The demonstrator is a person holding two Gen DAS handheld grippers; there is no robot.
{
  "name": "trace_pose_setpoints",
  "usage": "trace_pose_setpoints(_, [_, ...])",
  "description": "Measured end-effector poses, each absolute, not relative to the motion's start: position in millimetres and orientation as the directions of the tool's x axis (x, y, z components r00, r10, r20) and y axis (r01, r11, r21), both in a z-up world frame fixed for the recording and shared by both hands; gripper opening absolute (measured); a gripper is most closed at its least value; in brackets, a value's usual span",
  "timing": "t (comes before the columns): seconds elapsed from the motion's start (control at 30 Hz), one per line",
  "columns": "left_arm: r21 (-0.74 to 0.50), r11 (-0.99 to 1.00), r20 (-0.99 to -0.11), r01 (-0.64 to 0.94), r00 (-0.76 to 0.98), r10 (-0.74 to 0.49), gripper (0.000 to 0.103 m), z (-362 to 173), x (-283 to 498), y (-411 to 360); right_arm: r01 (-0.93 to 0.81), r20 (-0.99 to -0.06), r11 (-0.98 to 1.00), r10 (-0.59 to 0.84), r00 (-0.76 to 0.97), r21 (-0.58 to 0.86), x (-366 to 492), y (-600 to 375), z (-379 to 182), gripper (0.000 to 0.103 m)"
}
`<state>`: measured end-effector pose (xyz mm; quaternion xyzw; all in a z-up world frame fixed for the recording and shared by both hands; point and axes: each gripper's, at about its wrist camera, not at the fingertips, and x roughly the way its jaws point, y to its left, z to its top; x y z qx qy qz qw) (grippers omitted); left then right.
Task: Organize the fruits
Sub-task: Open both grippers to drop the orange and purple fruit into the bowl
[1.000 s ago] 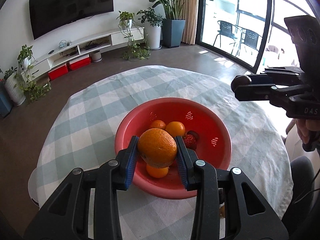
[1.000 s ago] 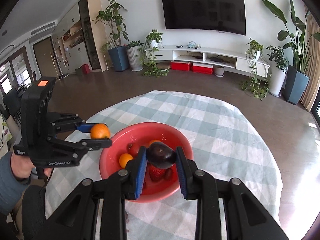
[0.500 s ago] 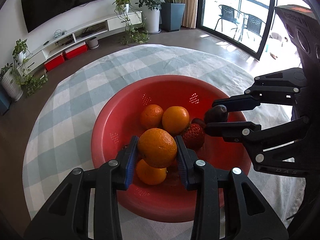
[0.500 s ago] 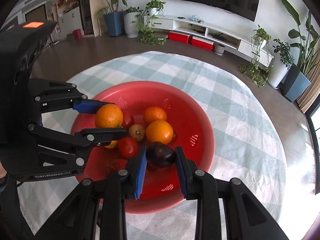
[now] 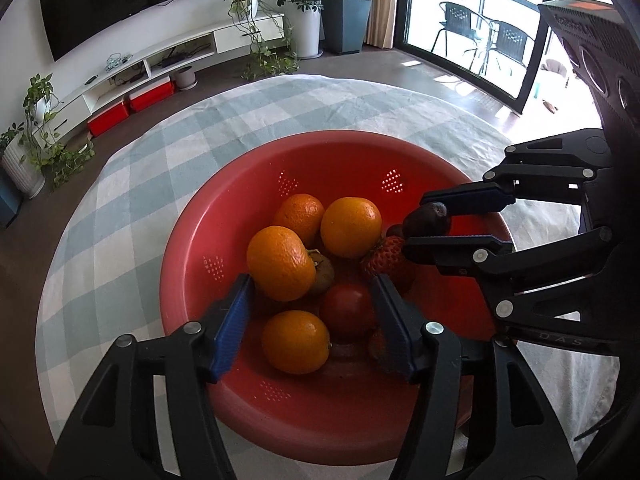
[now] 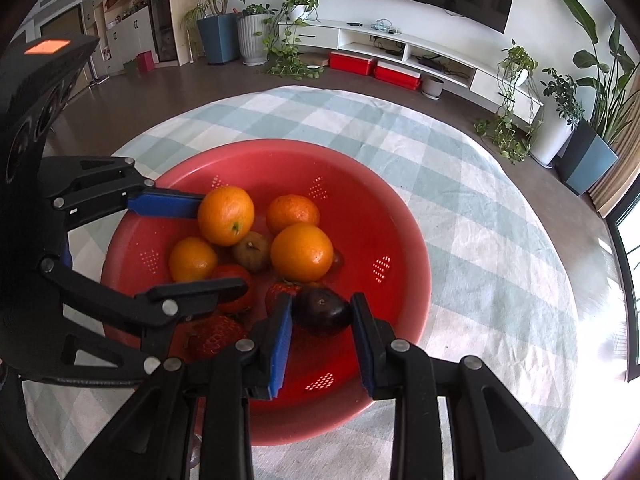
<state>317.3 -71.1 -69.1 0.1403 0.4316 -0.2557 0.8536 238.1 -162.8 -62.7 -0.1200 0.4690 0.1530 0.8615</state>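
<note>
Left gripper (image 5: 310, 312): jaws just opened wide, orange (image 5: 280, 263) released, resting among fruit in red colander (image 5: 192, 248) | Right gripper (image 6: 321, 318): clamped on dark plum (image 6: 321, 311), low inside colander

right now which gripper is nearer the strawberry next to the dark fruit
Right. The right gripper, shut on the dark fruit, sits directly beside the strawberry. The left gripper, jaws just opened with an orange loose between them, is farther across the bowl.
</note>
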Motion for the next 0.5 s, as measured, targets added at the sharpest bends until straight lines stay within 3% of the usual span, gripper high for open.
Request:
trace_pose_setpoints(0.1, [0.016,0.834,-0.802,0.552,0.505,-0.319,0.062,-65.7,313.3,-68.6,-0.376,-0.841,0.924,0.15,0.52,-0.068,236.3,-162.5,-60.6,0.034])
trace_pose_setpoints(0.27, [0.023,0.838,-0.773,0.546,0.541,-0.331,0.075,-50.5,298.3,-61.5,-0.368,-0.821,0.928,0.16,0.548,-0.064,228.4,-166.5,-50.6,0.053])
trace_pose_setpoints(0.43, [0.02,0.84,-0.742,0.542,0.571,-0.351,0.08,-32.7,267.4,-51.5,-0.351,-0.786,0.934,0.167,0.595,-0.067,212.6,-173.5,-29.9,0.053])
trace_pose_setpoints(0.5, [0.02,0.837,-0.728,0.546,0.582,-0.362,0.091,-28.6,247.6,-47.5,-0.341,-0.754,0.939,0.194,0.628,-0.043,195.4,-181.5,-16.3,0.055])
